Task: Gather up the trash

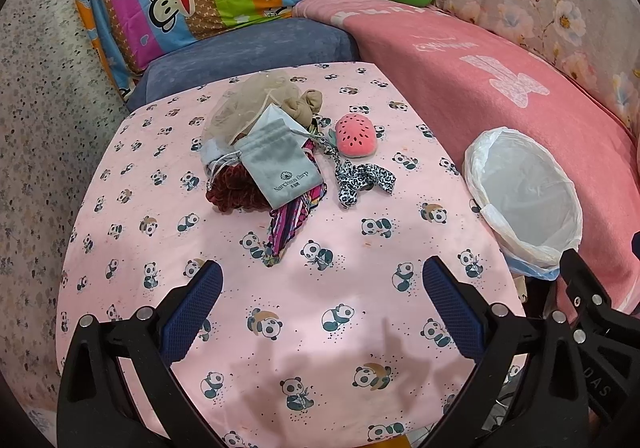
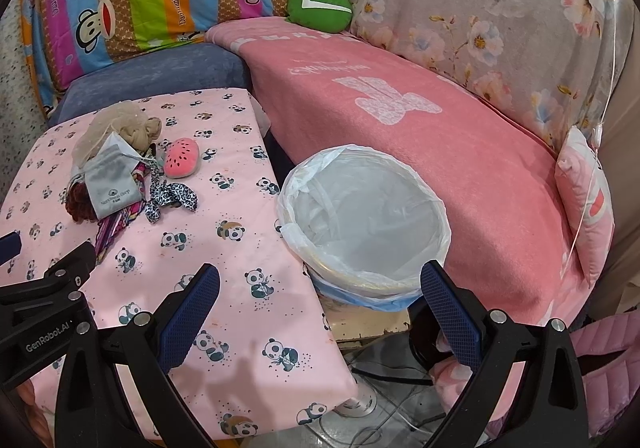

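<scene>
Both tongs hover spread wide and hold nothing: the left gripper (image 1: 322, 278) over the pink panda-print tablecloth (image 1: 360, 248), the right gripper (image 2: 320, 282) beside it, above the white-lined round bin (image 2: 362, 215). The trash heap, topped by a grey drawstring pouch (image 1: 280, 163), lies left of the bin. Only the right view shows tiled floor (image 2: 384, 400) beneath it.

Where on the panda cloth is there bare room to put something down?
The near half of the panda cloth is bare, from the pile to the left gripper. So is the strip between the leopard-print scrap and the lined bin. It is crowded around the grey pouch and watermelon plush.
</scene>
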A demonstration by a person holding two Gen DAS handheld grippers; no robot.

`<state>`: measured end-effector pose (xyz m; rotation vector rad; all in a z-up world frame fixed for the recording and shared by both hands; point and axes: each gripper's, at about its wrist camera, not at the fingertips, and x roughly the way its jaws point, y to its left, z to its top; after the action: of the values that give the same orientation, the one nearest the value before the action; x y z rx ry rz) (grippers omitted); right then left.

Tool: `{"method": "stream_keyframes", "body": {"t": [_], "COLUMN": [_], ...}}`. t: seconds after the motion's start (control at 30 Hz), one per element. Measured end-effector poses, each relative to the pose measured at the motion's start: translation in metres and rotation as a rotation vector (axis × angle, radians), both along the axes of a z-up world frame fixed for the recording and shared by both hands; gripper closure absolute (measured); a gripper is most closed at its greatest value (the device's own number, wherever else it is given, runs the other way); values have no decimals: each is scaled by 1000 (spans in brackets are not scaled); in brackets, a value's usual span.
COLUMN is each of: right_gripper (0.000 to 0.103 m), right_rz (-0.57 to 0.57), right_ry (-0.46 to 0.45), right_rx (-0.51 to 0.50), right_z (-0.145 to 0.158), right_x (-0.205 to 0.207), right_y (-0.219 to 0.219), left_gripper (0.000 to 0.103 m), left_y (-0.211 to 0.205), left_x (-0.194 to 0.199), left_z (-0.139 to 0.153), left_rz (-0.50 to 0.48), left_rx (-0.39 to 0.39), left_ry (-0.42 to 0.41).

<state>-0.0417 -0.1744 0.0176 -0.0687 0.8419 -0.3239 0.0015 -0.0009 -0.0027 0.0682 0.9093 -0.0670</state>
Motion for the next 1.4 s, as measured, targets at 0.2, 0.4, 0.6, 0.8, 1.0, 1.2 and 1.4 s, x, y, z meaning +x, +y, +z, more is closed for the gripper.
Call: {"method": "stream_keyframes", "body": {"t": [0.2, 0.4, 0.6, 0.8, 1.0, 1.2, 1.4], "right_gripper": [7, 7, 7, 7, 7, 7, 7], "right_rz": [-1, -5, -5, -6, -6, -9, -15], "right_ry": [0, -3, -4, -3, -3, -4, -9], "right_rx": [-3, -7, -16, -21, -23, -26, -33], "right_z": [0, 0, 0, 1, 2, 3, 5], "right_x": [0, 0, 1, 1, 1, 2, 4], "right_y": [0, -4, 0, 1, 1, -1, -2], "left_gripper": [8, 8, 8, 8, 8, 8, 8], "left_y": [0, -1, -3, -2, -2, -2, -1], "left_x": [0, 3, 7, 7, 6, 6, 6], "left_z": [0, 0, 2, 4, 7, 6, 7], "left_rz": [1, -2, -5, -9, -20, -30, -51], "left_rx": [-1, 0, -4, -9, -12, -13, -16], "left_ry": [0, 0, -1, -2, -9, -9, -17]}}
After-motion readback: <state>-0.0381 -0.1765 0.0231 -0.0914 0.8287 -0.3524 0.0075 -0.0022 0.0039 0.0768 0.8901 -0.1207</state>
